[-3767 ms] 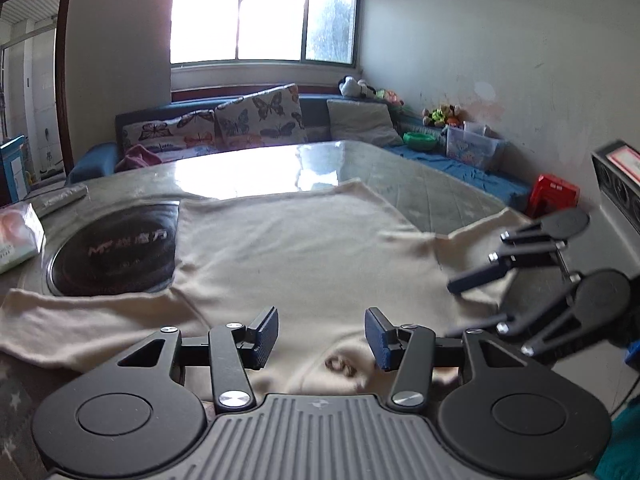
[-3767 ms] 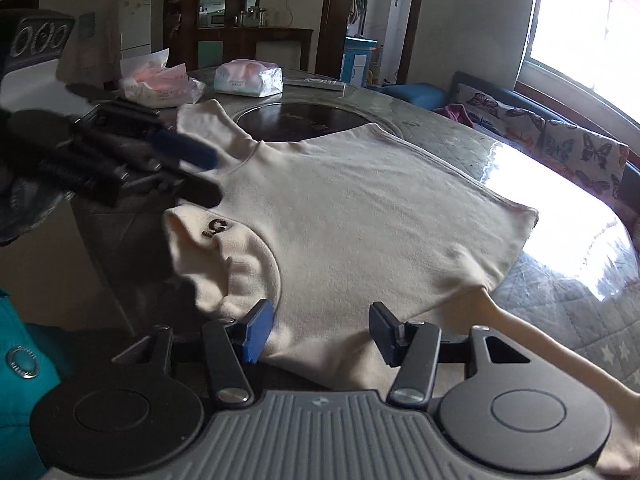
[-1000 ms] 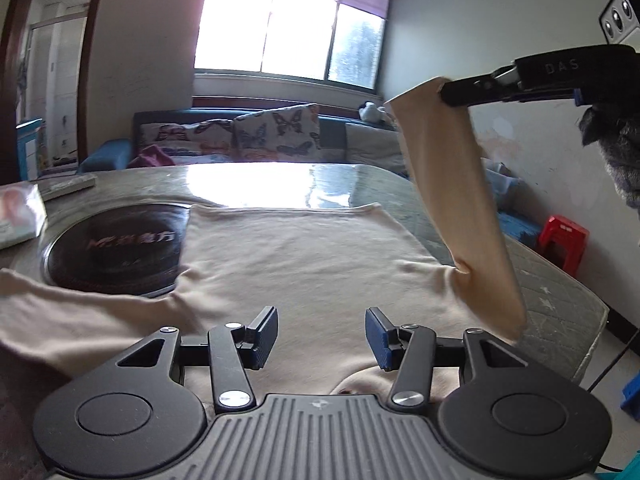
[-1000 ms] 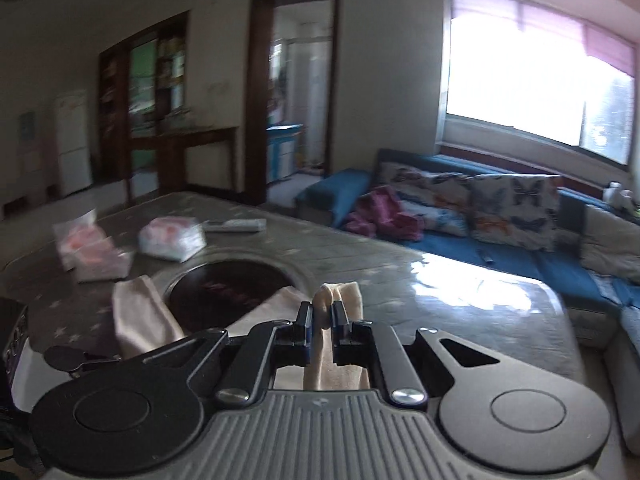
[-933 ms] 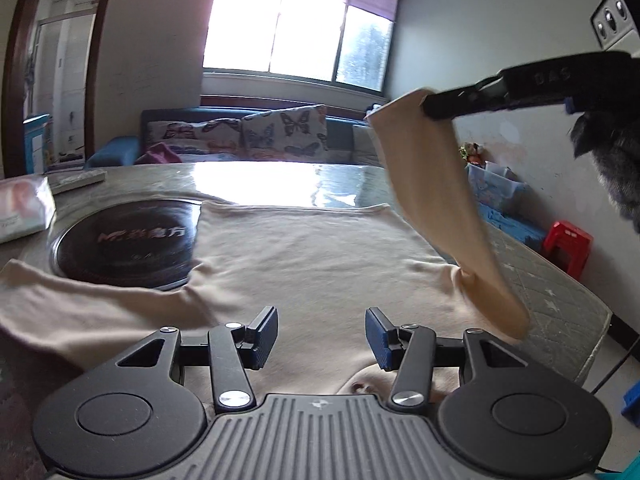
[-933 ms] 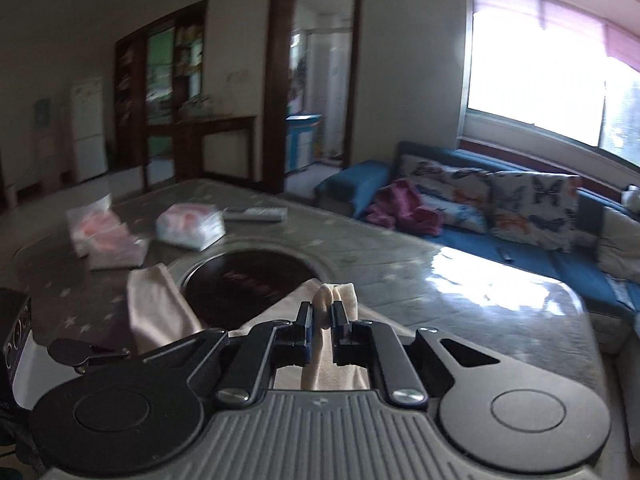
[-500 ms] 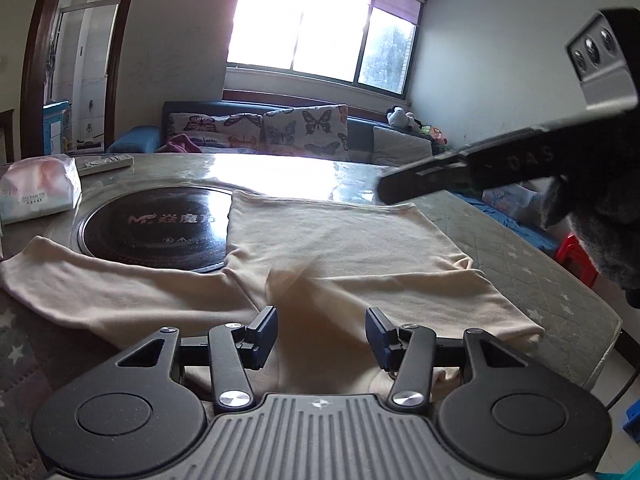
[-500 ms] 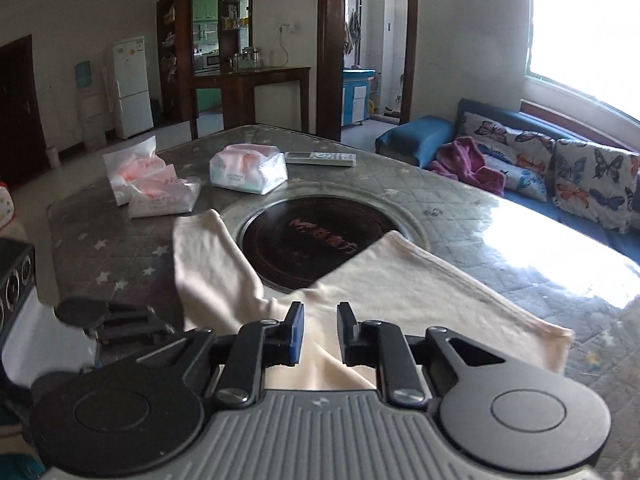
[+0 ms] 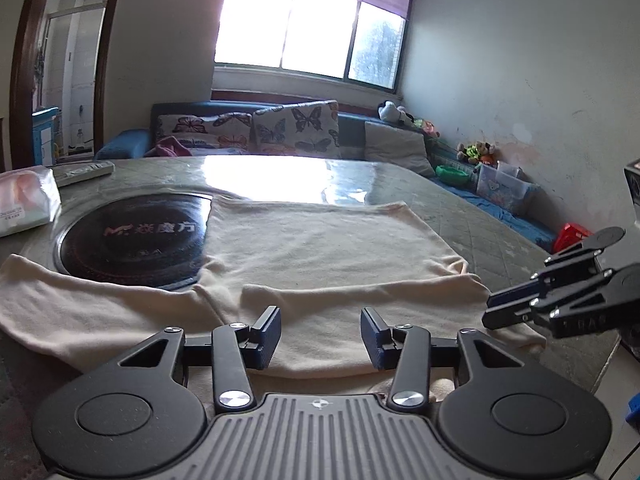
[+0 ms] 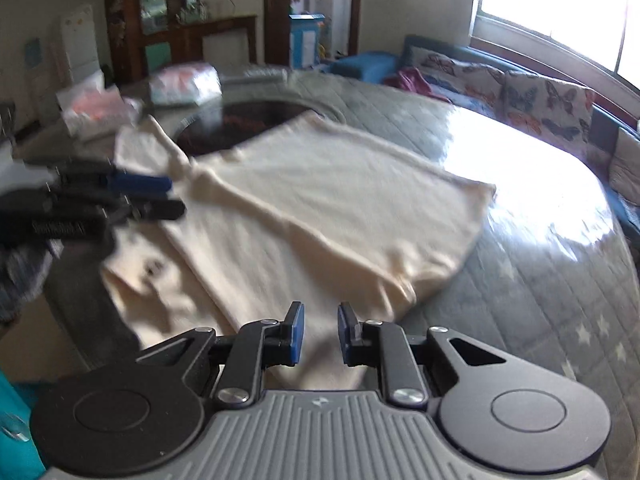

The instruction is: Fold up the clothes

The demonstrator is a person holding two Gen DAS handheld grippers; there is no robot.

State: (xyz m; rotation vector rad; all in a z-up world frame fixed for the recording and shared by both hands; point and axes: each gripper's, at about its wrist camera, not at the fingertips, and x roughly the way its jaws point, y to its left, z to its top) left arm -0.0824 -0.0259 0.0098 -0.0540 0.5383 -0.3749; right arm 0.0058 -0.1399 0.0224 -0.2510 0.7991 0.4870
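Left wrist view: cream sweater (image 9: 320,248) lies flat, back side up, near the counter's (image 9: 480,224) front edge, hem toward the far side. Its right sleeve (image 9: 360,300) now lies folded across the body, a band running from the right shoulder toward the middle; a second ago that sleeve hung in the air pinched in the right claw (image 9: 496,312). So the first sleeve fold is done, I judge. Left sleeve (image 9: 60,292) is spread out unfolded toward the counter's left edge, partly over the dark round inset (image 9: 132,240).

Right claw is near the counter's right front corner, jaws only slightly apart, nothing between them; cloth is released. Left claw (image 9: 320,332) hovers over the collar end at the front edge, about half open and closing, no fabric gripped, sweater only underneath.

Right wrist view is motion-blurred; the folded sleeve (image 10: 280,216) shows as a diagonal ridge.

Around: tissue packs (image 10: 184,84) and remote (image 9: 82,172) at the counter's far left. Next likely the left sleeve.
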